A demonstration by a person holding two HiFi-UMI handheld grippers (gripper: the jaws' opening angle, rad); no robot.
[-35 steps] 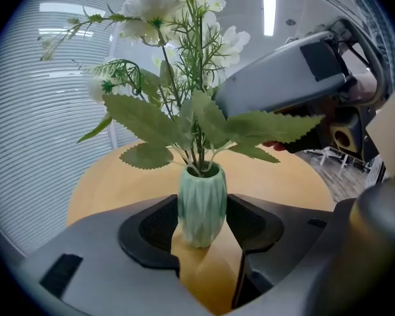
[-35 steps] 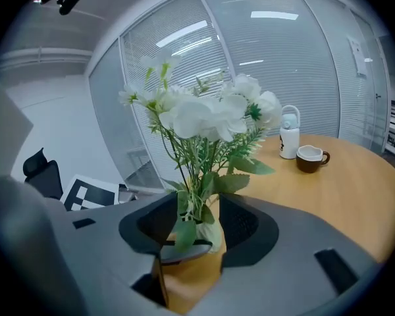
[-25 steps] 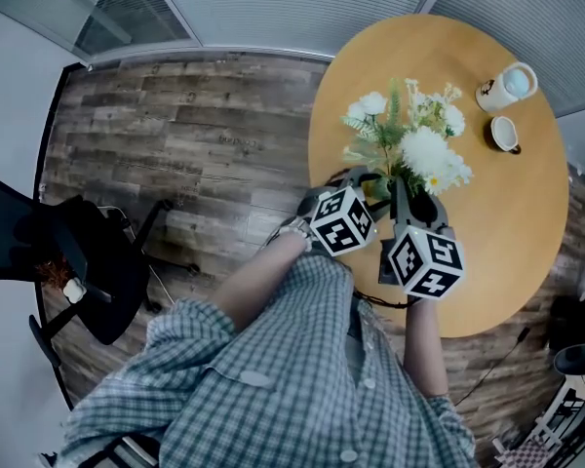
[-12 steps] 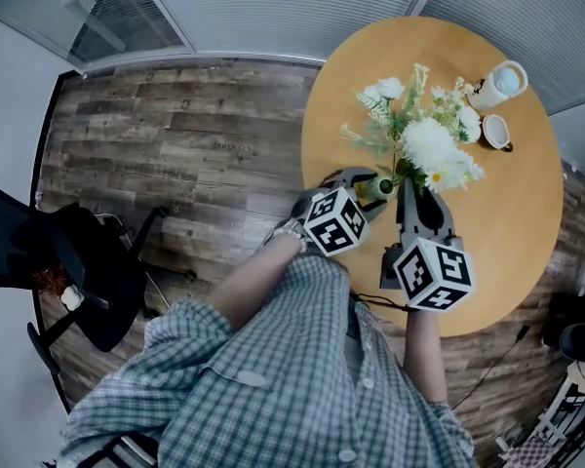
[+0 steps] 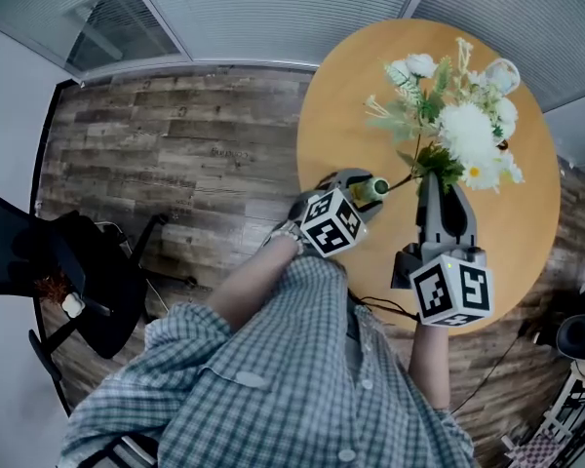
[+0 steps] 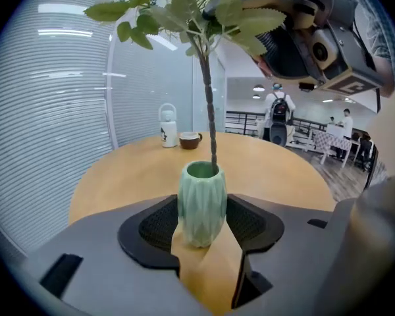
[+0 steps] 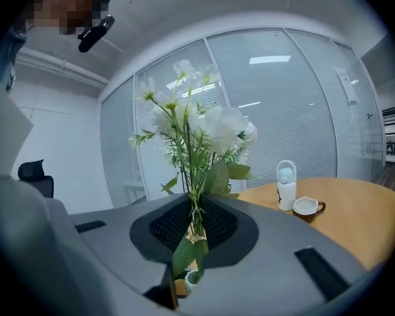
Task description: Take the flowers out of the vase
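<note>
Between the left gripper's jaws, pressed by both pads, the green vase stands on the worktop. Above them, the right gripper's jaws, which have just been closing, clench the flowers low on their stalks. The bunch is raised, but one stem dips into the vase mouth, so removal looks roughly half done.

Head view: table placed upper right; vase stood on its left part, between the pads of the left gripper. Flowers located up-right of the vase, one stem lodged in its mouth. Bottle and cup set side by side behind.
</note>
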